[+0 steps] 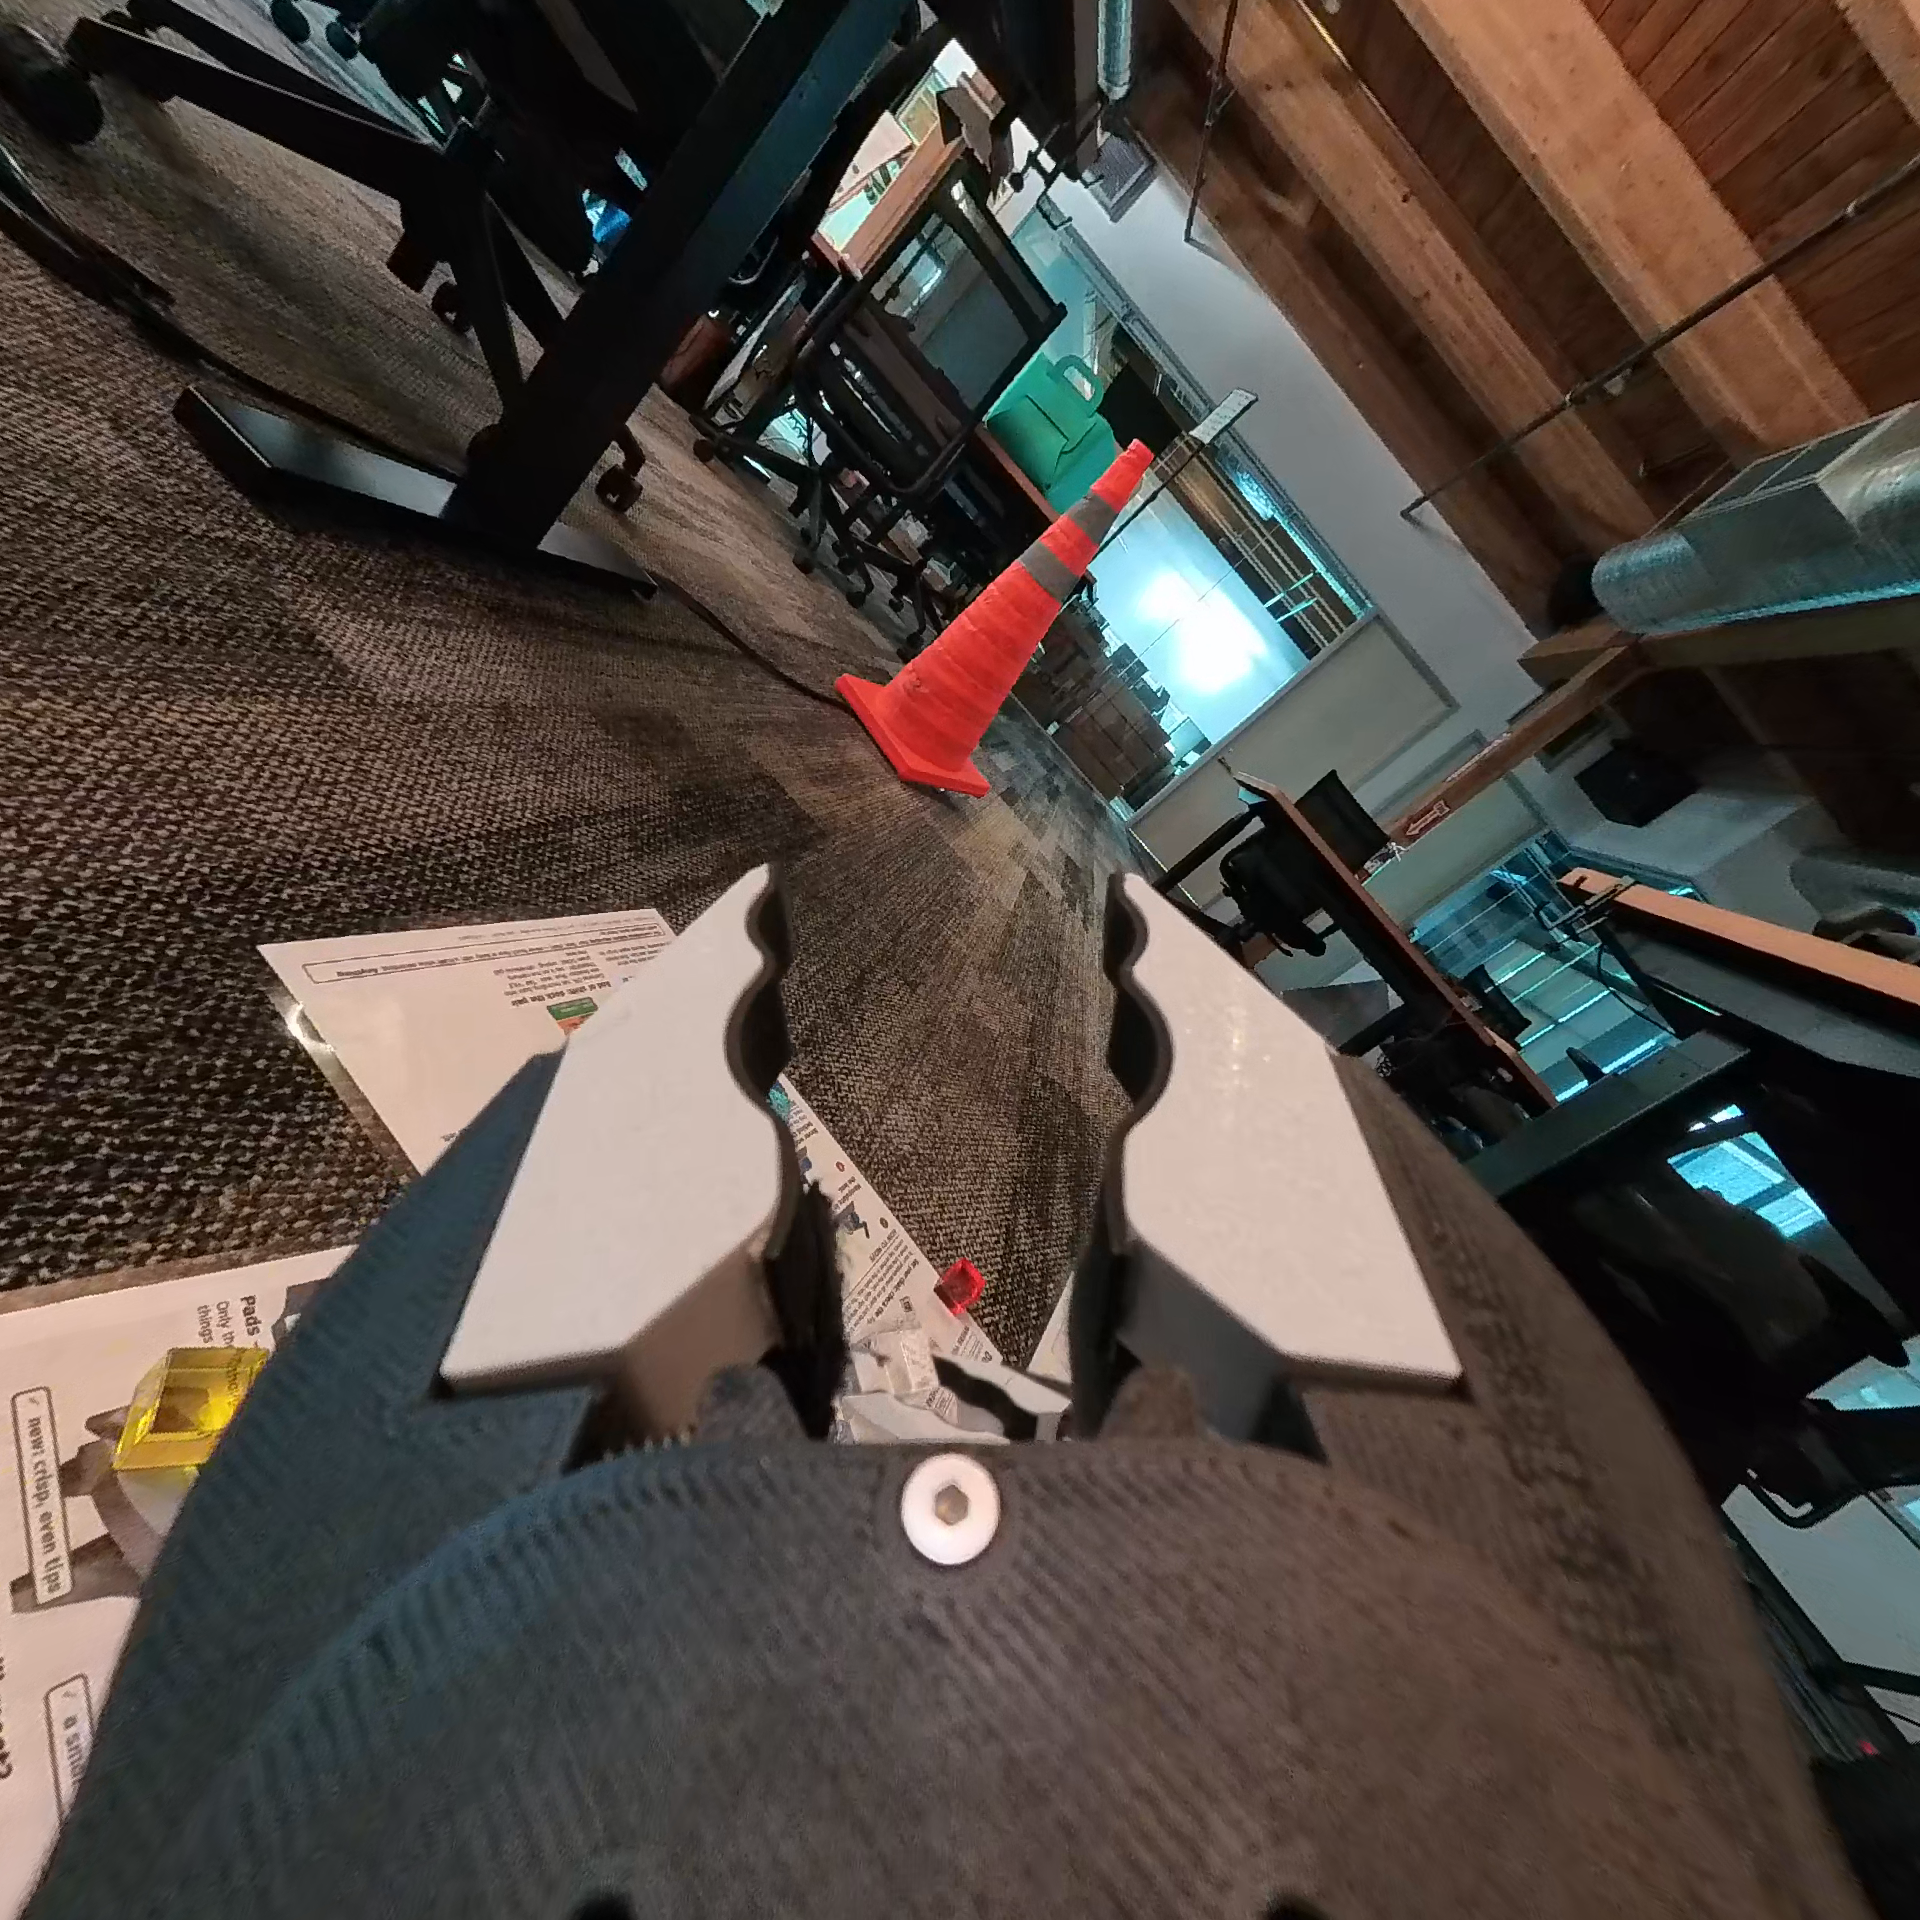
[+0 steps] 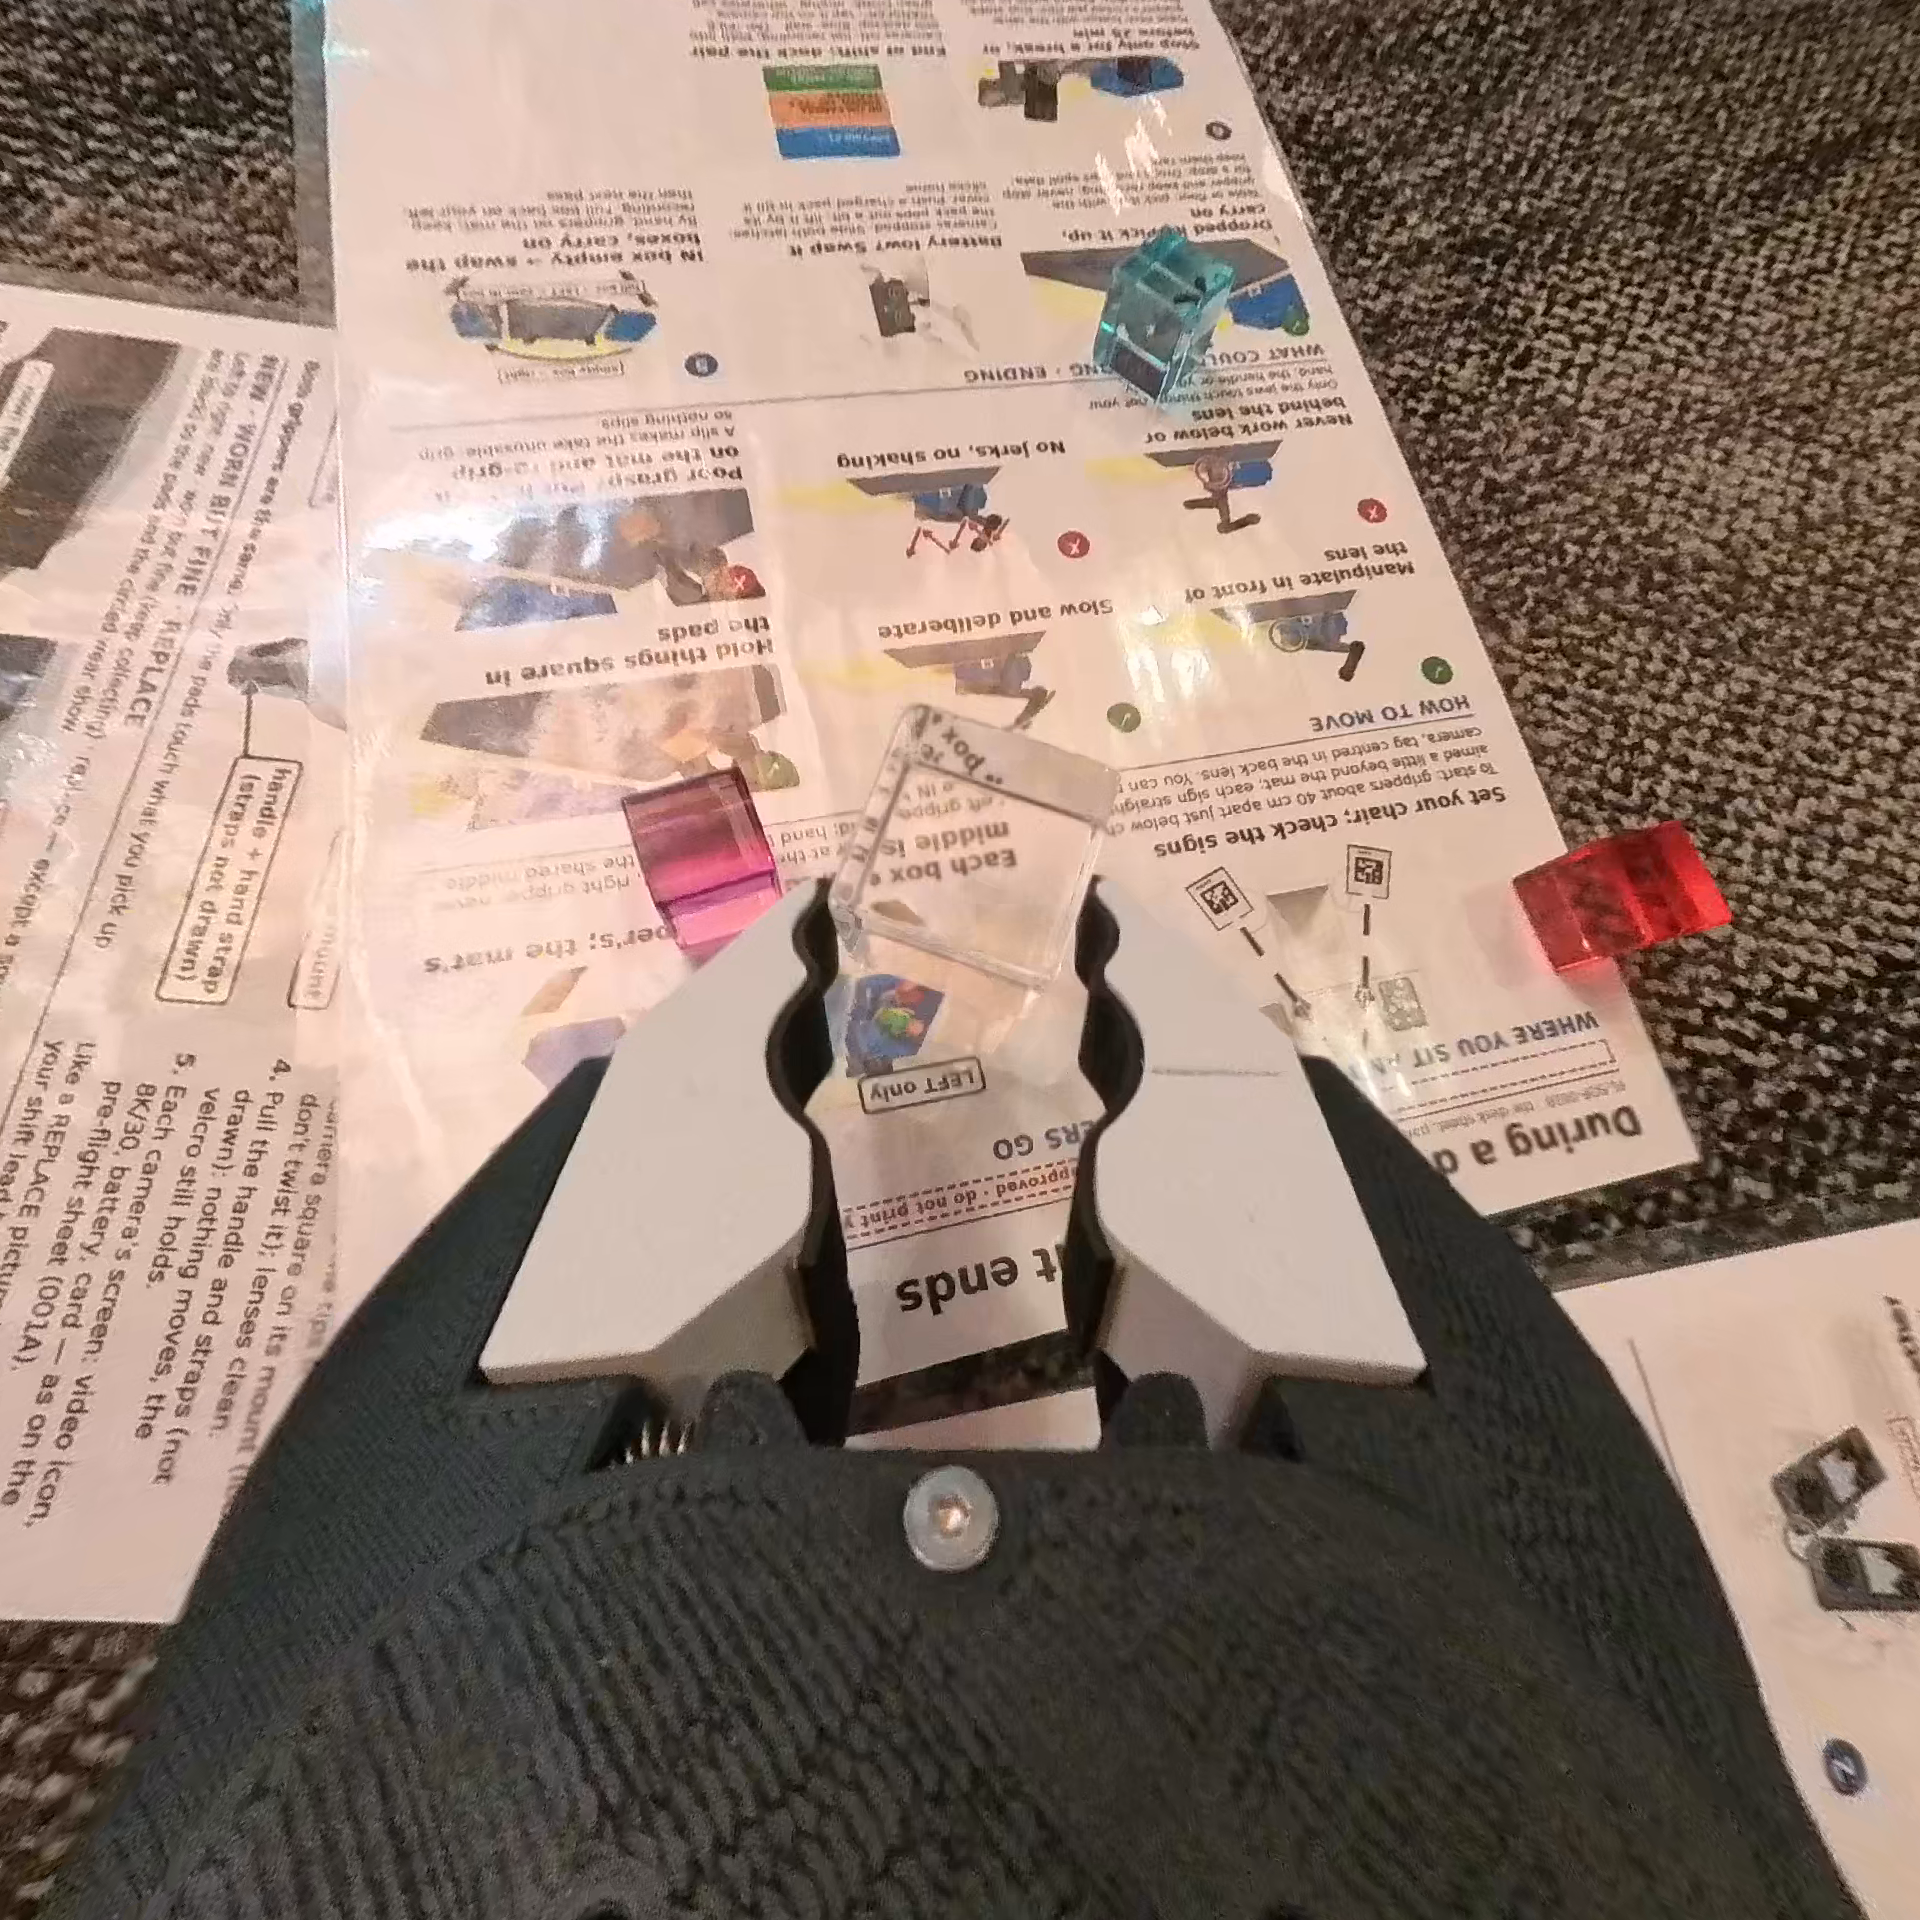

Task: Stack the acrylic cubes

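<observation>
Right tongs point(image 2: 956, 925): pinched on a clear cube point(image 2: 977, 862), which is caught between the fingertips only, above a glossy printed sheet point(image 2: 623, 312) laid on the carpet point(image 2: 1714, 416). The cube is seen tilted and turned against the pads, so that one corner edge is met on the left side and a face on the right; the hold is judged shallow and skewed. The cube is judged stiff, smooth-faced and slippery, probably light for its bulk, with sharp edges and faces that are easily scratched or chipped if it is dropped. A better hold is judged to lie on two opposite flat faces, taken square to the pads and deeper in, within the wavy recesses. Just left of the fingertips a purple cube point(image 2: 696, 842) is noted on the same sheet, close to the left finger, though contact cannot be told. A red cube point(image 2: 1621, 904) is noted to the right at the sheet's edge, half on the carpet, and a teal cube point(image 2: 1164, 312) farther off, standing tilted on the sheet. Left tongs point(image 1: 940, 935): spread, nothing between them, held low over the floor and pointed across the carpet toward an orange cone point(image 1: 997, 623). A yellow cube point(image 1: 187, 1403) is seen on another printed sheet beside the left finger, apart from it.
</observation>
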Motion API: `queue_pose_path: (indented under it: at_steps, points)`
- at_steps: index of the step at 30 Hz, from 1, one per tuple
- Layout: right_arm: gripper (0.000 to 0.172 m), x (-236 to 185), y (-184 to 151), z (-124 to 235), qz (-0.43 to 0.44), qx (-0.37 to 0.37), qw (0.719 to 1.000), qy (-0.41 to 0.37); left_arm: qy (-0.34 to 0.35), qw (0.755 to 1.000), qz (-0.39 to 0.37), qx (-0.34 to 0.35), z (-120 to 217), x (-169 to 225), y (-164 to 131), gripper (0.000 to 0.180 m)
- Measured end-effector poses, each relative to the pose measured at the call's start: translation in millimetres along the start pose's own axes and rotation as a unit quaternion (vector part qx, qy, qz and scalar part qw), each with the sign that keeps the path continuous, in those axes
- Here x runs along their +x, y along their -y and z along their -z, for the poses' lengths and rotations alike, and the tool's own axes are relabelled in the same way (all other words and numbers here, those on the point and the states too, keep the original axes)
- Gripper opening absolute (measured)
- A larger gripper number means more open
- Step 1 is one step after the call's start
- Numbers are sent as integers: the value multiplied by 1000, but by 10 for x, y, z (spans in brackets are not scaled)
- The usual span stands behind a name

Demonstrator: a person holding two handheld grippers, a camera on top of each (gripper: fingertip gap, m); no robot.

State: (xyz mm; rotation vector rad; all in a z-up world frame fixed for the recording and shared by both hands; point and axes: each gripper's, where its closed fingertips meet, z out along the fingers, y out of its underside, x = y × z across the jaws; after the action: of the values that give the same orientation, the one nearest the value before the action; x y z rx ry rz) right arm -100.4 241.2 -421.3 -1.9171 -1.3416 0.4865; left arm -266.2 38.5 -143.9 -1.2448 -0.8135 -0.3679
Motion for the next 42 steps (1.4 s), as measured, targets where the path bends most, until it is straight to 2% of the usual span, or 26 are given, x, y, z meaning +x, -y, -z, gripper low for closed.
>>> queue_pose_path:
  at_steps: [32, 39, 42]
  points:
    - [45, -28, -165, -70, -19, -18, 999, 19, -5, 1000, -2, 9, 13, 22, 22, 57]
    - [85, -98, -20, -28, -19, 16, 999, 38, -5, 1000, 1, 8, 9, 18, 19, 57]
    - [89, -184, 156, 41, 18, 57, 997, 49, -6, 1000, 3, 8, 6, 17, 14, 57]
